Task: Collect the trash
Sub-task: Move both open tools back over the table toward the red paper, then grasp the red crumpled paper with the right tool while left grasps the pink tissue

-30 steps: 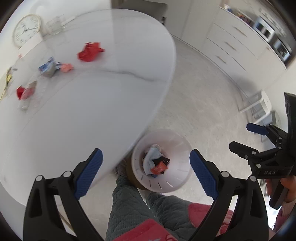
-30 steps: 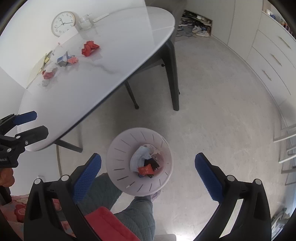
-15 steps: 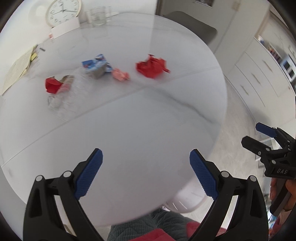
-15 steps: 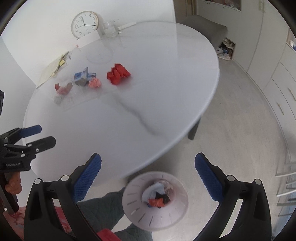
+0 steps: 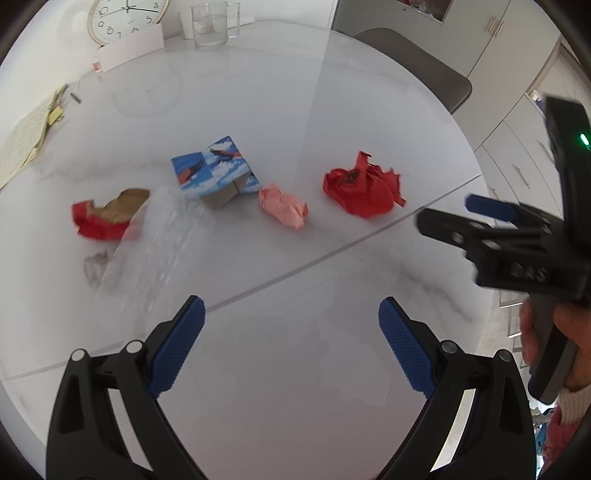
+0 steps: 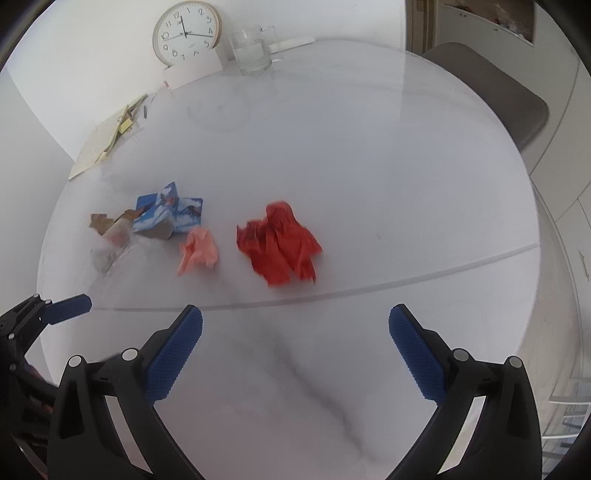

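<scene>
Two grippers hover over a white marble-look table [image 5: 332, 110], both w/ jaws spread wide and nothing between the blue pads. Left gripper [image 5: 291, 345] sits low-centre in the left wrist view; right gripper [image 6: 295, 349] likewise in the right wrist view. Each unit also appears at the edge of the other's view, right one gripped by a hand [image 5: 554, 339].

Trash lies in a loose row across the tabletop, approx. mid-table, well ahead of both grippers:
- crumpled red wrapper [image 5: 364, 192], furthest right, apart from the rest;
- pink paper wad [image 5: 282, 206], just beside the carton;
- blue printed carton [image 5: 216, 175], flattened and tilted;
- clear plastic film [image 5: 159, 236], blurred, overlapping a red-and-brown wrapper [image 5: 107, 212] at far left.

Background, far edge of table: wall clock [image 6: 187, 31] leaning behind a white card, glass tumbler [image 6: 253, 50], papers [image 6: 107, 140] at left edge. Grey chair [image 6: 491, 92] stands beyond the table, right.
</scene>
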The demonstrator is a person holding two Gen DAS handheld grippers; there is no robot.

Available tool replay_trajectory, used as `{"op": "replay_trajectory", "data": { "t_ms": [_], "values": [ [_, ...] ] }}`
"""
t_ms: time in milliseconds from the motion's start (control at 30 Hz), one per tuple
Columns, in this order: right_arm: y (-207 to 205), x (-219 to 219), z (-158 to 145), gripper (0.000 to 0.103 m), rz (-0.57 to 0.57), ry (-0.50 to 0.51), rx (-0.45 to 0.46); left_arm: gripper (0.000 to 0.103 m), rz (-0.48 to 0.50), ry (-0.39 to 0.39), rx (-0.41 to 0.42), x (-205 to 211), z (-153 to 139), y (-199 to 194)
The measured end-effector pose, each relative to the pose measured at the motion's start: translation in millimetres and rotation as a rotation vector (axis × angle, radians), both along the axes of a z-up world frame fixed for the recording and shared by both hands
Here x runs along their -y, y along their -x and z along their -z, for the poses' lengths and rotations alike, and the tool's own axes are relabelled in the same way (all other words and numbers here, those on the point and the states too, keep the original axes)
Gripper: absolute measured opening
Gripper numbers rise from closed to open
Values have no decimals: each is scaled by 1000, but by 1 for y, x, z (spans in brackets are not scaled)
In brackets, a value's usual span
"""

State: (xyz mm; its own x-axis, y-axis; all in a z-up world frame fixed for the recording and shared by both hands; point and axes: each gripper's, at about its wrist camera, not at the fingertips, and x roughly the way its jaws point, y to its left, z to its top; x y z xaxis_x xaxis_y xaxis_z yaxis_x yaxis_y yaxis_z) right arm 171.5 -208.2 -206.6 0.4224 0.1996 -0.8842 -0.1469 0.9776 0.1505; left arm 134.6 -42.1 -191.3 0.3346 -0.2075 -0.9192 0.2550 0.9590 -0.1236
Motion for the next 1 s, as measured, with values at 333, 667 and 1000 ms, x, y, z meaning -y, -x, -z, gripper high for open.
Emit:
{"op": "replay_trajectory", "data": {
  "t_ms": [333,667,1000],
  "values": [
    [-49,-19,33,98,-49,44,-38,91,23,5,-36,8,23,-39],
    [-42,10,31,29,-20,-23,-57,90,2,-4,-17,31,31,-60],
    [-8,62,0,29,90,-61,-4,71,-129,-41,-46,49,55,-91]
  ]
}}
